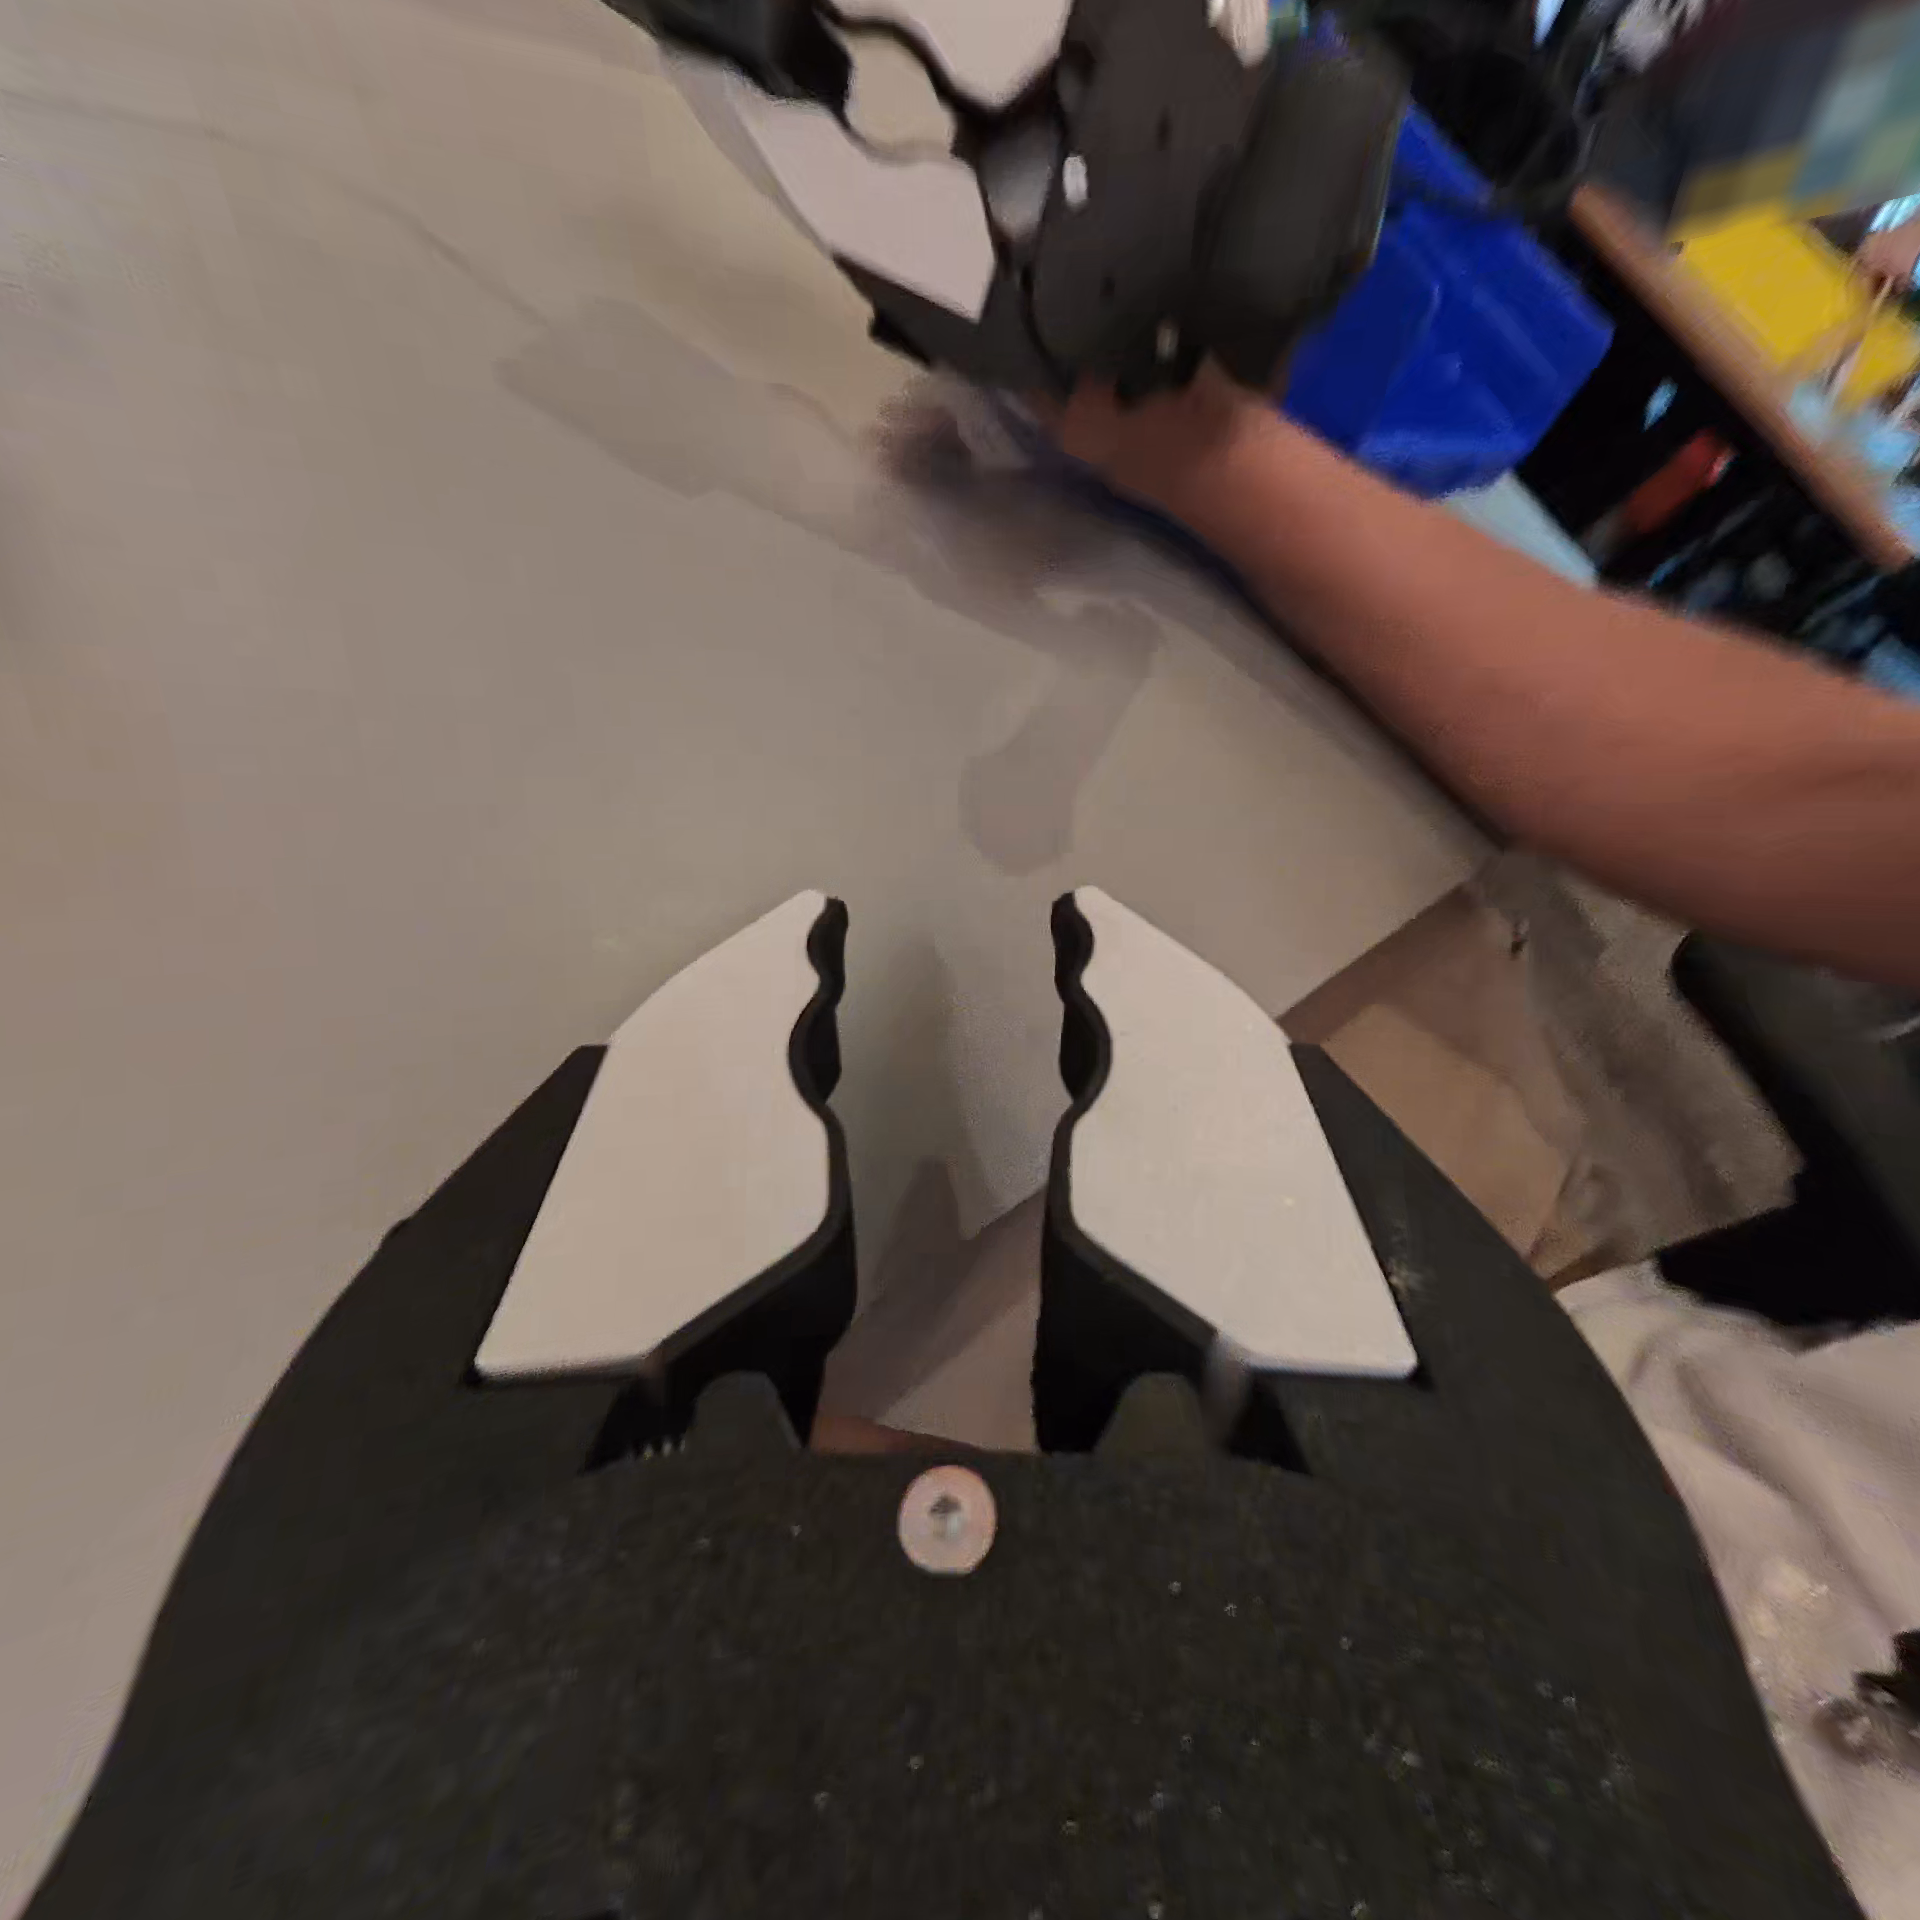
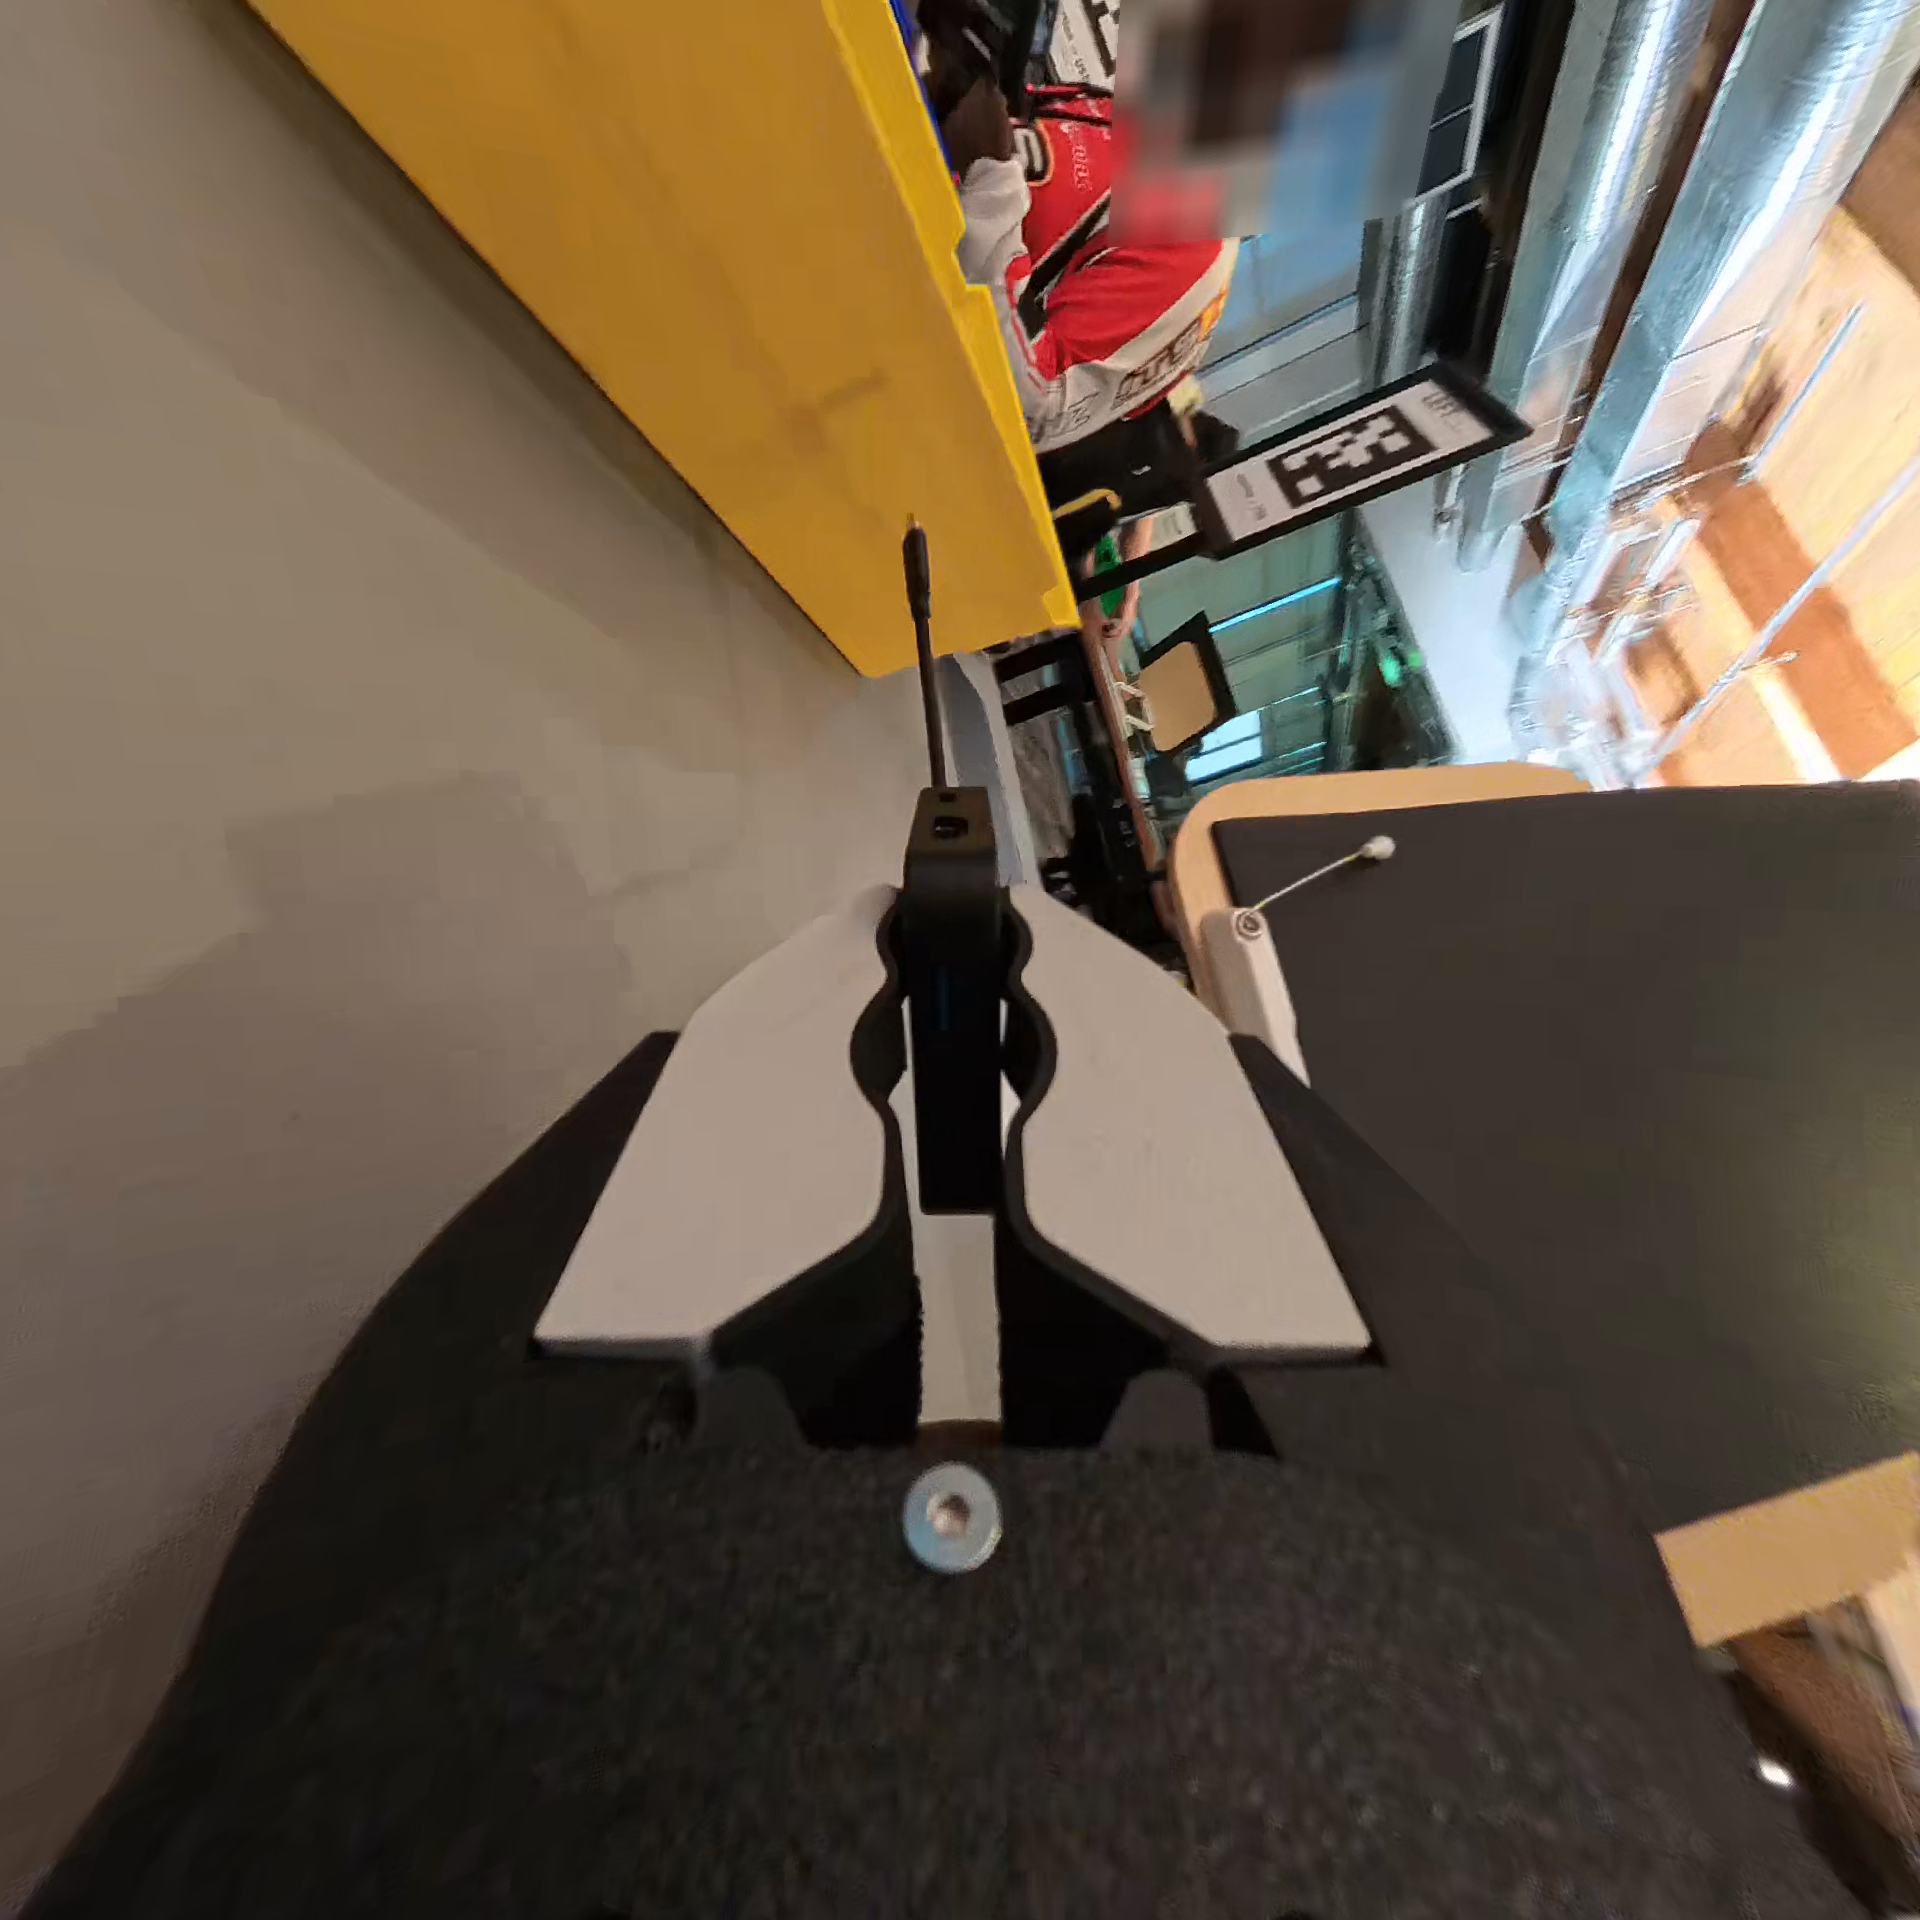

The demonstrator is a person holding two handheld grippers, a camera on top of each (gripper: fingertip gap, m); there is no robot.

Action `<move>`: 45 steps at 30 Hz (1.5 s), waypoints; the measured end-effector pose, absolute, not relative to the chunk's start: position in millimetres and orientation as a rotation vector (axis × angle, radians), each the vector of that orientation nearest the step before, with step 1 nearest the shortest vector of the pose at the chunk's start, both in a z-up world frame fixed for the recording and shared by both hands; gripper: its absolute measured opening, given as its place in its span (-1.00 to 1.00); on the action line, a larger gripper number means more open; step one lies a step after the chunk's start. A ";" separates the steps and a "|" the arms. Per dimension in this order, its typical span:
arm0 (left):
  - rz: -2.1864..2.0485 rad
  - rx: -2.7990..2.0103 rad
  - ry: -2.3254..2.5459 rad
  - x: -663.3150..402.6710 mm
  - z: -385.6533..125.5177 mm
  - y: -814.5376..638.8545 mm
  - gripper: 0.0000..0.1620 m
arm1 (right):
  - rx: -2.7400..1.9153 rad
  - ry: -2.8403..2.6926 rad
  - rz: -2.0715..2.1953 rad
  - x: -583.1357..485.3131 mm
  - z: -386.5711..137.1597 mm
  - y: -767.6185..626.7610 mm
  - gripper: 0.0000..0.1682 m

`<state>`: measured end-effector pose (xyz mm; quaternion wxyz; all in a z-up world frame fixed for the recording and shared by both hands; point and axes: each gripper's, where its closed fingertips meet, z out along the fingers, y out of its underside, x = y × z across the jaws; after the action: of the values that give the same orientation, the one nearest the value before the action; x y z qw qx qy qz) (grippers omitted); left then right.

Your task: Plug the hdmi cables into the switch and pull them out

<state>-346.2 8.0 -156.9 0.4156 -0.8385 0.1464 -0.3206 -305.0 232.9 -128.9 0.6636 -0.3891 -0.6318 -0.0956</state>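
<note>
Right hand-held gripper: pinching black switch edge-on between both fingers, thin black cable standing out from far end. Left hand-held gripper: spread, nothing between fingers, over bare grey counter near its edge. Only in right view: yellow bin, black-and-white marker board. Only in left view: blue bin, forearm.

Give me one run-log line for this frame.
left claw: open, empty, over table | right claw: shut on black switch, thin cable leaving its far end | HDMI cables: not visible
</note>
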 end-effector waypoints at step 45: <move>0.429 -2.580 1.556 -616.3 -158.8 138.2 -0.76 | -0.803 -1.465 -0.131 -310.8 -142.8 209.0 -0.84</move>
<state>-616.3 138.2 -158.8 0.0493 -0.8467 0.5106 0.1409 -310.8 209.0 -142.8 0.6692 -0.3562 -0.6496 -0.0582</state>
